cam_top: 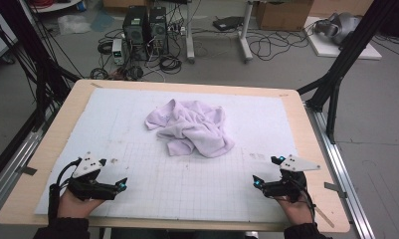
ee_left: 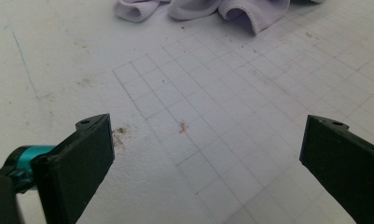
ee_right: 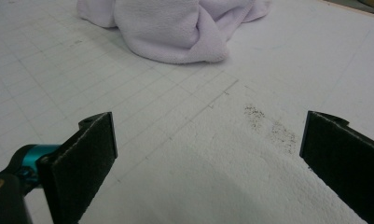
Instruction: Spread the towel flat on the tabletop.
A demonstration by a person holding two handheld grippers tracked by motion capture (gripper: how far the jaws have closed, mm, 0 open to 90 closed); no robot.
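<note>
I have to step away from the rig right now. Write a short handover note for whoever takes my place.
Left tool: open, nothing between its jaws, low over the near left of the white mat.
Right tool: open, nothing held, near right of the mat.
Lilac towel: crumpled in a heap mid-mat, toward the far side, apart from both tools.
Done: nothing visible; towel untouched.
Left: probably reach in, grasp the towel and spread or fold it.

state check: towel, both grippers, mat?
lavender terry towel: crumpled in a heap, untouched, mid-mat
left gripper: open, holding nothing, near the mat's front left
right gripper: open, holding nothing, near the mat's front right
white gridded foam mat: flat on the table, smudged
</note>
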